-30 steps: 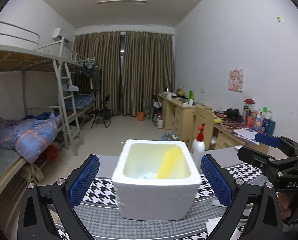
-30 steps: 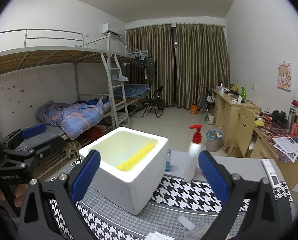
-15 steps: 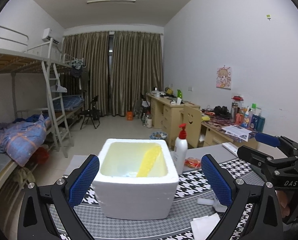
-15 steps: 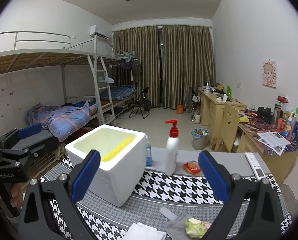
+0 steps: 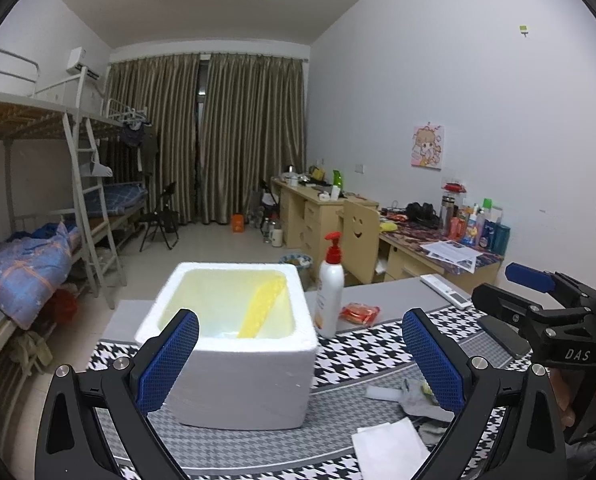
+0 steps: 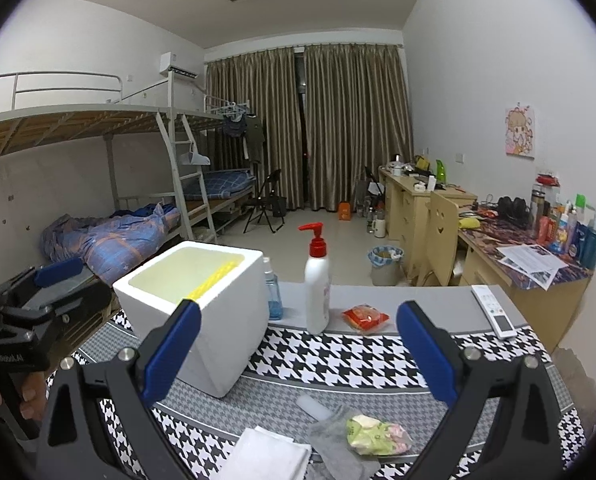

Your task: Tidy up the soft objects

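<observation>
A red-capped pump bottle [image 6: 317, 280] stands beside a red packet [image 6: 365, 316] and remote [image 6: 494, 310].

White letters reading "DAS" stand on the black plastic body of the right gripper [image 5: 526, 276], seen at the right edge of the left wrist view. On the black body of the left gripper [image 6: 57, 272], at the left edge of the right wrist view, a small white word is printed that looks like "GenRobot.AI", though it is blurred. Print on the white pump bottle with a red cap [image 6: 317, 280] and on the white remote control [image 6: 494, 310] is too small to read
</observation>
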`<state>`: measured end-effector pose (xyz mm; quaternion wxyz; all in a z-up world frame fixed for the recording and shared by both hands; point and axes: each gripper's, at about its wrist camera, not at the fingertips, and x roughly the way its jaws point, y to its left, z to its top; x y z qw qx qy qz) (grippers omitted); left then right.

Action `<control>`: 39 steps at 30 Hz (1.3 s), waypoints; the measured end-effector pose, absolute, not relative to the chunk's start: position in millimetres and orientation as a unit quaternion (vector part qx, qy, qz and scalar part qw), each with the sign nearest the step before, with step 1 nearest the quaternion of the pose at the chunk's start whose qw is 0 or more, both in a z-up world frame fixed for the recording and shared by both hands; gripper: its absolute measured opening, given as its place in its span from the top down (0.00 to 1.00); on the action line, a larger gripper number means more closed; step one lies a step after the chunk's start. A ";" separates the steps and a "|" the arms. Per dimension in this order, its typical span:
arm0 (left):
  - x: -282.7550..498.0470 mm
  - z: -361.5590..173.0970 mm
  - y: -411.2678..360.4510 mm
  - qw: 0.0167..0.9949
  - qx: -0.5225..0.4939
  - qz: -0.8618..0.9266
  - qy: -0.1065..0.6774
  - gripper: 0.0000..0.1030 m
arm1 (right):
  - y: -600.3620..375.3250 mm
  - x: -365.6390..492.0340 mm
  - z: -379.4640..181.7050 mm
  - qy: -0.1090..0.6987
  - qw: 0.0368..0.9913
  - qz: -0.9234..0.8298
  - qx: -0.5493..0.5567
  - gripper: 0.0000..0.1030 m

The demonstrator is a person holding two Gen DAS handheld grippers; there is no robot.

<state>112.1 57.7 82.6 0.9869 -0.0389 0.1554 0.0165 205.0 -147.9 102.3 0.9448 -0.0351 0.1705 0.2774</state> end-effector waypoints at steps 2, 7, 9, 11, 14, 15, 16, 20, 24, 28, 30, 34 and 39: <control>112.4 78.6 53.7 0.986 -0.041 0.009 0.161 0.01 | -151.8 203.9 100.6 0.172 0.947 0.270 -0.035 0.03; 112.3 71.5 44.5 0.984 -0.038 -0.006 0.171 0.01 | -159.8 200.7 97.0 0.174 0.949 0.260 -0.033 0.03; 112.0 69.3 41.5 0.984 -0.038 -0.010 0.173 0.01 | -162.9 199.6 96.1 0.172 0.951 0.254 -0.034 0.03; 111.0 66.7 39.5 0.984 -0.038 -0.012 0.176 0.01 | -165.6 200.2 95.3 0.172 0.952 0.250 -0.034 0.03; 110.8 62.6 35.5 0.982 -0.040 -0.018 0.182 0.01 | -170.5 200.7 92.0 0.177 0.953 0.242 -0.033 0.03; 110.8 61.9 35.4 0.982 -0.040 -0.019 0.183 0.01 | -171.8 200.6 90.9 0.178 0.954 0.239 -0.033 0.03; 110.0 60.7 34.4 0.982 -0.040 -0.021 0.184 0.01 | -173.2 200.5 90.4 0.178 0.954 0.237 -0.033 0.03; 109.0 56.5 26.0 0.982 -0.034 -0.021 0.185 0.01 | -179.7 197.5 86.5 0.177 0.956 0.231 -0.034 0.03; 108.6 49.7 19.2 0.982 -0.023 -0.019 0.185 0.01 | -189.1 193.2 80.2 0.175 0.960 0.216 -0.035 0.03; 109.7 42.6 15.2 0.980 -0.026 -0.030 0.192 0.01 | -194.9 190.5 71.9 0.181 0.961 0.206 -0.036 0.03; 110.7 38.9 12.6 0.979 -0.026 -0.035 0.197 0.01 | -196.1 188.9 67.8 0.181 0.962 0.200 -0.042 0.03; 111.9 32.1 6.9 0.978 -0.024 -0.046 0.204 0.01 | -201.6 187.3 58.6 0.182 0.963 0.192 -0.054 0.03; 117.2 21.3 3.5 0.974 -0.029 -0.048 0.221 0.01 | -209.2 190.3 52.5 0.194 0.961 0.193 -0.042 0.03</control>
